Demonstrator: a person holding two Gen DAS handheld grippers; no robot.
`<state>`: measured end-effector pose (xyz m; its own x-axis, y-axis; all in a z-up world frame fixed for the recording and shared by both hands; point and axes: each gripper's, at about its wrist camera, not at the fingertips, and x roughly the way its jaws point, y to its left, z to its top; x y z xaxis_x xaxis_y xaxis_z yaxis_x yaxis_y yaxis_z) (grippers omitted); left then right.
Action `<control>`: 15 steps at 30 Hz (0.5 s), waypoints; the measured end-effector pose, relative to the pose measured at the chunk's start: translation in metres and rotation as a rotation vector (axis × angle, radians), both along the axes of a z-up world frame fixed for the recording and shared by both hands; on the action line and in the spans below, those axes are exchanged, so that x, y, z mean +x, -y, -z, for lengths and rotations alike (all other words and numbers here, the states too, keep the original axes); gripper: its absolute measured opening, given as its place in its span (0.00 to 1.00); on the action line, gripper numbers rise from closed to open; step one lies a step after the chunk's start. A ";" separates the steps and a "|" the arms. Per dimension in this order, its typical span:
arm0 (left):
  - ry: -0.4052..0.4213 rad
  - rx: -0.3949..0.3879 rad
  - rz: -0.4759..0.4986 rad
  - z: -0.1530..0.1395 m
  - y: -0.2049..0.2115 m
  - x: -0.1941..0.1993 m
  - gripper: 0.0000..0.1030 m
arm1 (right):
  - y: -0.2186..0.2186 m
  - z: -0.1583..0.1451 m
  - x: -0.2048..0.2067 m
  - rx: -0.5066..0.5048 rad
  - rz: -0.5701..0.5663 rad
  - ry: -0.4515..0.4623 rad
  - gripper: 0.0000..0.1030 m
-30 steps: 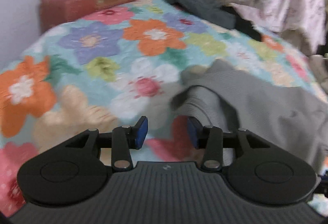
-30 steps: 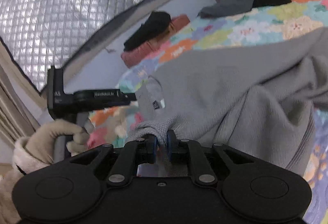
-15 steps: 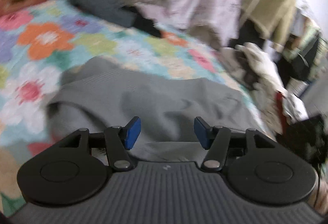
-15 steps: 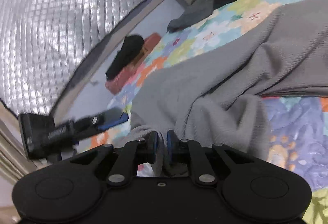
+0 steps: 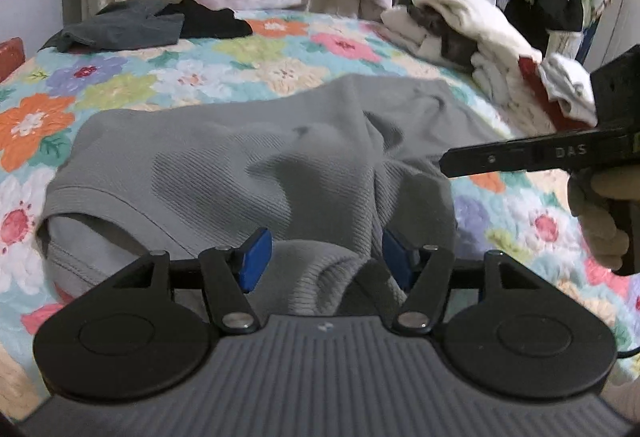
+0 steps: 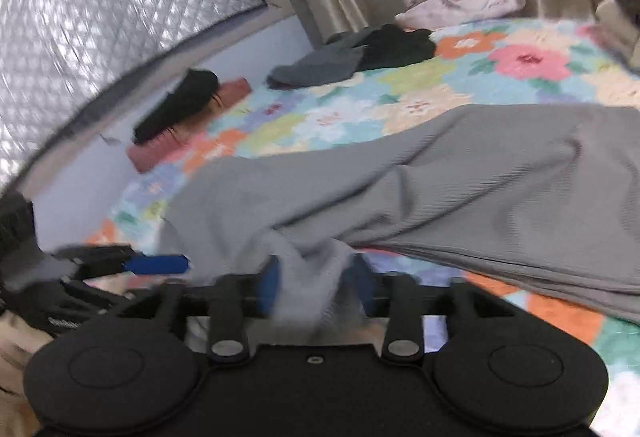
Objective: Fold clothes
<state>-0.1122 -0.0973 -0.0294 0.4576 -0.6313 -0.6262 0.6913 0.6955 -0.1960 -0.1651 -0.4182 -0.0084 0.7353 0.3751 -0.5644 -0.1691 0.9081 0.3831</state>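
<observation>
Your left gripper (image 5: pixel 326 261) is opening, blue pads (image 5: pixel 253 260) clear of the cloth, with a ribbed cuff of the grey sweater (image 5: pixel 224 161) bunched between them, not pinched. Your right gripper (image 6: pixel 314 283) is opening too; a sweater fold sits between its jaws, contact too blurred to call. Sweater lies spread across the floral bedspread (image 5: pixel 120 85). Only legible text: "DAS" on the right gripper's side (image 5: pixel 568 151), seen from your left wrist.

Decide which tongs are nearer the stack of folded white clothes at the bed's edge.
Right. In the left wrist view the right tongs reach in just below the stack of folded white clothes; the left tongs sit farther back over the grey sweater.
</observation>
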 end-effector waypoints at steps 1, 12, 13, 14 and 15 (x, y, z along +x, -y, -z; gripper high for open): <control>-0.002 0.000 0.000 0.001 0.001 -0.001 0.59 | 0.002 0.002 0.000 0.005 -0.001 -0.005 0.48; 0.086 -0.018 0.084 -0.026 0.007 -0.044 0.59 | -0.006 0.009 0.003 0.230 -0.178 -0.021 0.09; 0.117 -0.021 0.095 -0.031 0.008 -0.055 0.59 | -0.003 0.003 -0.001 0.275 -0.188 -0.022 0.09; 0.136 -0.017 0.101 -0.034 0.010 -0.064 0.59 | 0.001 -0.002 -0.004 0.336 -0.204 -0.024 0.09; 0.144 -0.011 0.100 -0.035 0.013 -0.071 0.61 | 0.003 -0.006 -0.008 0.382 -0.215 -0.019 0.09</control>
<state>-0.1830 -0.1105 0.0057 0.4771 -0.6846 -0.5511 0.7782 0.6205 -0.0970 -0.1728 -0.4215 -0.0023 0.6083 0.7031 -0.3682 -0.3288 0.6454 0.6894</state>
